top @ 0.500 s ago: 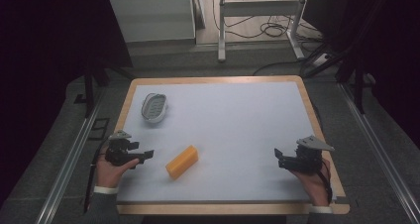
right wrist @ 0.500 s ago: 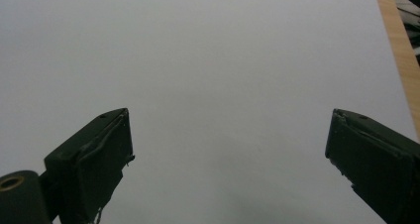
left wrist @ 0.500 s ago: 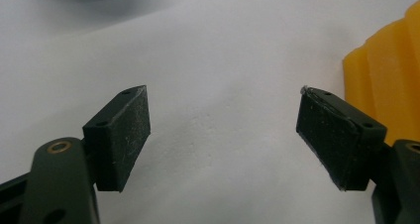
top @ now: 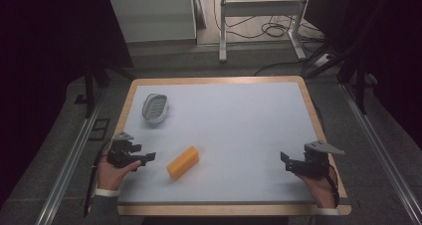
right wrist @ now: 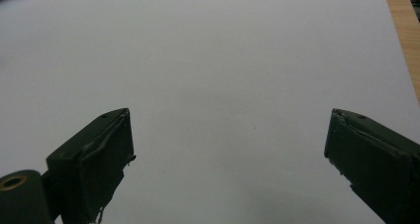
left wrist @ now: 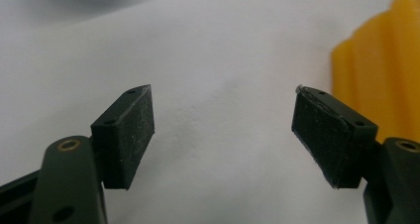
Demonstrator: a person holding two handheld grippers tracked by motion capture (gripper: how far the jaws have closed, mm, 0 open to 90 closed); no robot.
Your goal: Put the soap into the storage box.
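Here, at the near left of the table (top: 219, 105), the left gripper (top: 149, 157) rests in a hand with its jaws spread wide and nothing between them, pointing right toward the block (top: 182, 162). Far from it lies a grey dish (top: 155, 107). The yellow block lies just right of that gripper, apart from it. At the near right, well apart from the block, the right gripper (top: 284, 161) is also spread and empty.

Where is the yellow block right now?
In the high view, the yellow ridged rectangular block lies on the white table, near its front-left, just right of the left hand-held gripper.
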